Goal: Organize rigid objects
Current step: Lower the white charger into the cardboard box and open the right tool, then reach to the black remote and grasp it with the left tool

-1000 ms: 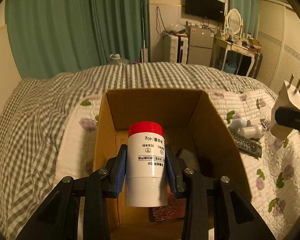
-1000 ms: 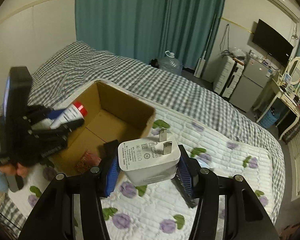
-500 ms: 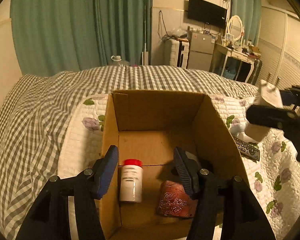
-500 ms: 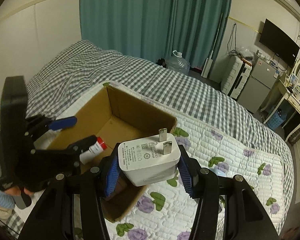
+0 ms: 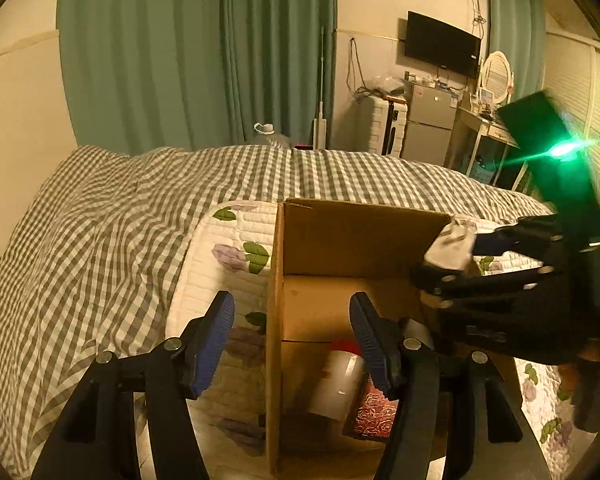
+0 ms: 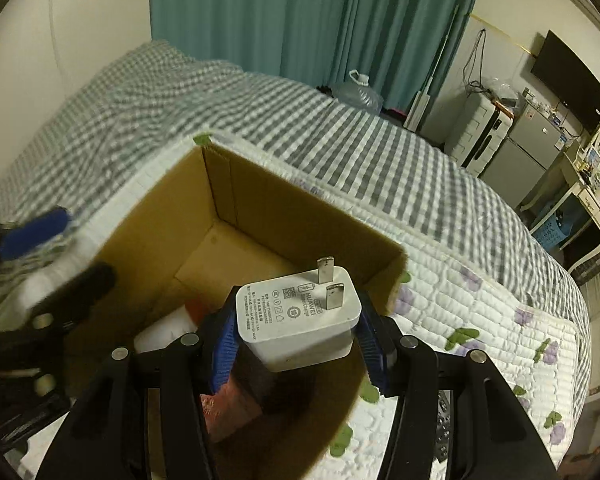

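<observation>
The red-capped bottle [image 5: 336, 380] and a patterned item, possibly a wallet [image 5: 374, 412], already lie in the cardboard box [image 6: 300, 216]. The left gripper [image 5: 292, 344] hangs spread and empty; the right gripper [image 6: 296, 344], clamped on the white charger [image 6: 296, 316], hovers above the box.

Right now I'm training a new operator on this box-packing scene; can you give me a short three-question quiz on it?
1. True or false: the left gripper holds the red-capped bottle.
2. What does the right gripper grip?
A. remote
B. white charger
C. wallet
3. Fill in: the bottle lies inside the ____.

Key: 1 false, its jaws are open and empty; 2 B; 3 cardboard box.
</observation>
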`<state>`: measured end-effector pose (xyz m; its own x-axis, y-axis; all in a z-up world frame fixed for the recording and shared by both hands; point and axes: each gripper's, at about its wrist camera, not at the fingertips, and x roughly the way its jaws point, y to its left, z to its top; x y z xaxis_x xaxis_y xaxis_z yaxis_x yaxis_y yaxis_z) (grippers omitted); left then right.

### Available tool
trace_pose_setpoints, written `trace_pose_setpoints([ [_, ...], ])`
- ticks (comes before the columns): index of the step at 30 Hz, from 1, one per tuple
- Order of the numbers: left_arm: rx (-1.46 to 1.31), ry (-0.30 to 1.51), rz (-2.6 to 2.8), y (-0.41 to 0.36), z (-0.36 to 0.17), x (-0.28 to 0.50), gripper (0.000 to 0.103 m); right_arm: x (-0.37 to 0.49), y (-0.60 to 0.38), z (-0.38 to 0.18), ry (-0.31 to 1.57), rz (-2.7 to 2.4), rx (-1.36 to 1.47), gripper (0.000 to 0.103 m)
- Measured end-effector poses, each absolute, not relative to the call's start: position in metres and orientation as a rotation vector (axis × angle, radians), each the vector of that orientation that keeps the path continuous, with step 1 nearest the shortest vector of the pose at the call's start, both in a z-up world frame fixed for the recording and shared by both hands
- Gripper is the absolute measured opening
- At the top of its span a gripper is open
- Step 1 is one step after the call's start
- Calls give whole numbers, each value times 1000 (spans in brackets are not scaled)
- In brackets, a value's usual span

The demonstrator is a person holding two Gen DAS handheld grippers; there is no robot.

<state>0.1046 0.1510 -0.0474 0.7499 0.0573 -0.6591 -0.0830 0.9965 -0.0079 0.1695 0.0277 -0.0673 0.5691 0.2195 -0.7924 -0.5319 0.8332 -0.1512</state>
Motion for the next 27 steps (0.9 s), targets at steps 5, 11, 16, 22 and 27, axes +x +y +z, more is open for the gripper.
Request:
trace_pose_setpoints([
  [5, -38, 729, 73, 153, -50, 105, 63, 182, 37, -81, 878, 442, -394, 53],
  [11, -26, 723, 67, 148, -47, 103, 63, 178, 17, -53, 778, 438, -281, 79],
  [16, 14, 719, 58, 135, -47, 101, 63, 166, -28, -21, 706, 379, -258, 81],
  [22, 93, 712, 43, 98, -35, 97, 63, 145, -111, -9, 684, 279, -266, 83],
  [27, 87, 718, 6, 57, -24, 97, 63, 138, -180, -18, 719, 216, -256, 83],
])
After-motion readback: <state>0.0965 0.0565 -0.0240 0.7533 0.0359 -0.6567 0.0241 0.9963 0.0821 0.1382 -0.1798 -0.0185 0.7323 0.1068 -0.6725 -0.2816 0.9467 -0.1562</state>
